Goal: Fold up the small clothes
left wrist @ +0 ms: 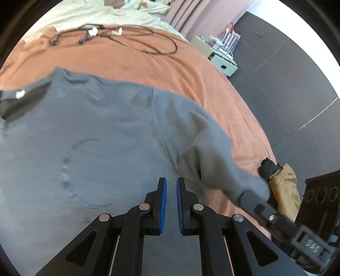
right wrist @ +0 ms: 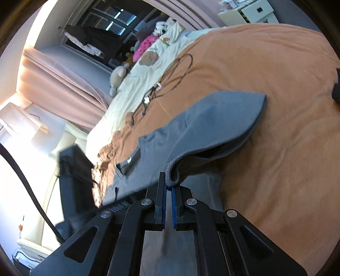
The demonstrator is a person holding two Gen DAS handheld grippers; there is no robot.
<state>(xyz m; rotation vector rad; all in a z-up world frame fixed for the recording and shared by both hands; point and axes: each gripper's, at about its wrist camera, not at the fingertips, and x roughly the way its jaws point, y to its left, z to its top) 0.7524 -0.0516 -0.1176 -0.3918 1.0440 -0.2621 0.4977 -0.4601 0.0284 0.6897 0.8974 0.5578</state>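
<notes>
A grey T-shirt (left wrist: 95,138) lies spread on the orange bed cover (left wrist: 148,63), its dark collar with a white label (left wrist: 20,93) at the left. My left gripper (left wrist: 171,186) hovers over the shirt's body, its blue pads a narrow gap apart with nothing between them. The shirt's right sleeve (left wrist: 212,152) is lifted and pulled toward the right gripper (left wrist: 249,196), which pinches its end. In the right wrist view my right gripper (right wrist: 169,187) is shut on the sleeve's hem (right wrist: 172,176), and the sleeve (right wrist: 208,118) arches up off the bed cover (right wrist: 276,148).
Black cables (left wrist: 148,42) lie tangled on the far part of the bed, beside pale sheets (left wrist: 95,14). A gloved hand (left wrist: 268,169) in a tan sleeve (left wrist: 284,189) holds the right gripper. A white drawer unit (left wrist: 223,61) stands on the dark floor past the bed edge.
</notes>
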